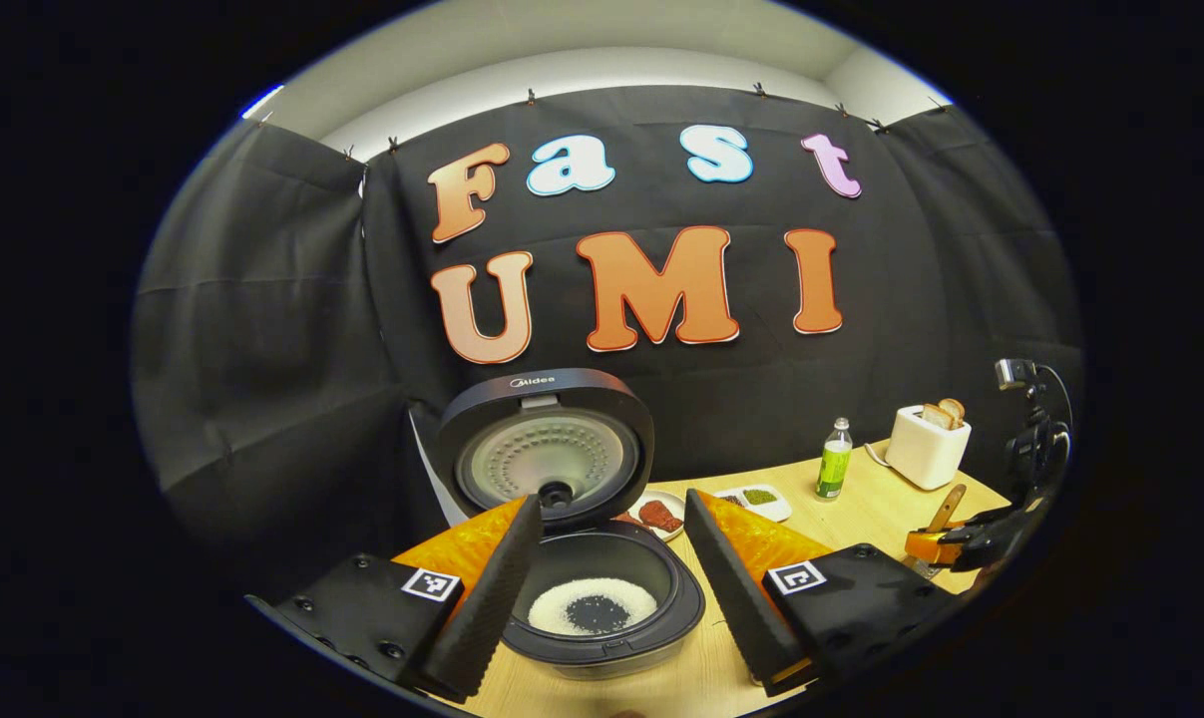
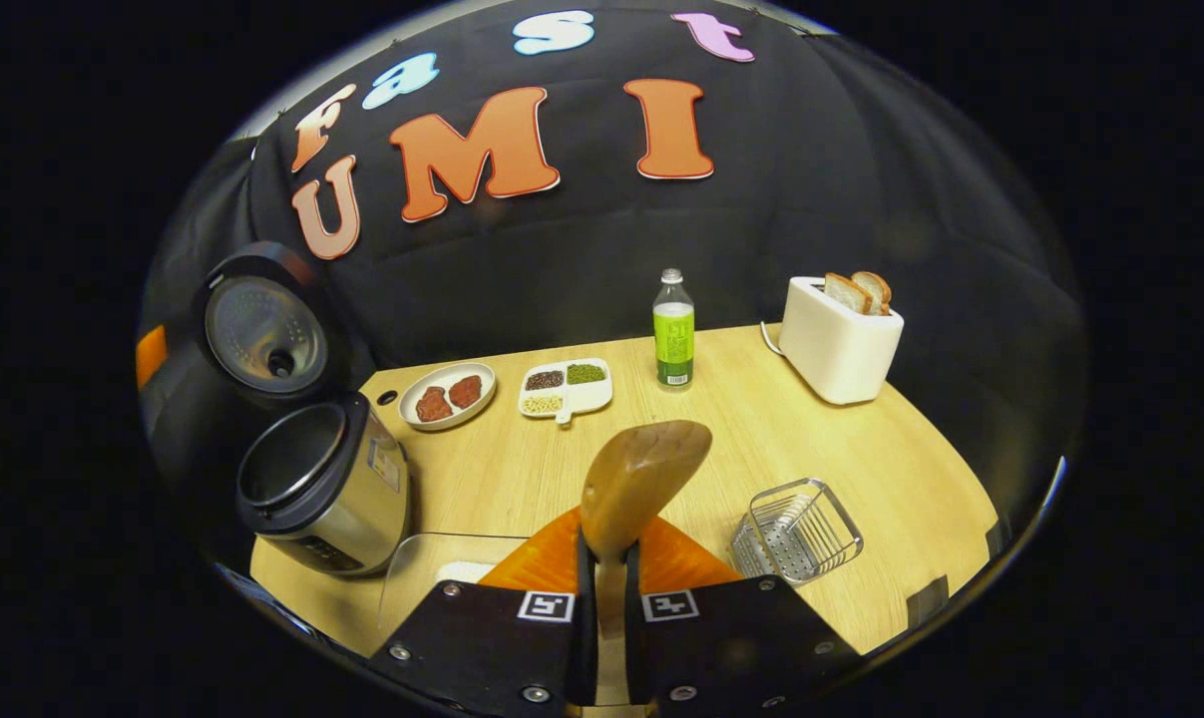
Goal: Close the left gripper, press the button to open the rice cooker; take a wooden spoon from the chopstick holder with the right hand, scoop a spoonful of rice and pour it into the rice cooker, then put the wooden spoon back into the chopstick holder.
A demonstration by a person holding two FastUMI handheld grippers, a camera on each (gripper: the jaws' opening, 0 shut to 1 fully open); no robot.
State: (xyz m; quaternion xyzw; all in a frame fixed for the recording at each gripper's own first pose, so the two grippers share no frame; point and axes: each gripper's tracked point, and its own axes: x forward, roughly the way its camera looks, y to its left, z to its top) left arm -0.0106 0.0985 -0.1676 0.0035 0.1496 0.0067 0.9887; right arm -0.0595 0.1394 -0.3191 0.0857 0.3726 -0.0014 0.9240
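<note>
The rice cooker (image 1: 602,598) stands open just ahead of my left gripper (image 1: 611,499), whose fingers are spread wide with nothing between them. Its lid (image 1: 547,454) is upright, and white rice lies in a ring inside the dark pot. My right gripper (image 2: 609,543) is shut on the handle of the wooden spoon (image 2: 641,479), whose bowl points up and forward with no rice visible on it. The wire chopstick holder (image 2: 796,529) stands on the table just right of the spoon. The open cooker (image 2: 312,489) sits at the left. The right gripper (image 1: 961,543) and spoon (image 1: 946,509) also appear at the far right.
A clear container (image 2: 442,578) with some rice sits near the table's front edge, beside the cooker. Farther back are a plate of meat (image 2: 449,395), a divided dish of beans (image 2: 565,387), a green bottle (image 2: 673,334) and a white toaster (image 2: 841,334) holding bread.
</note>
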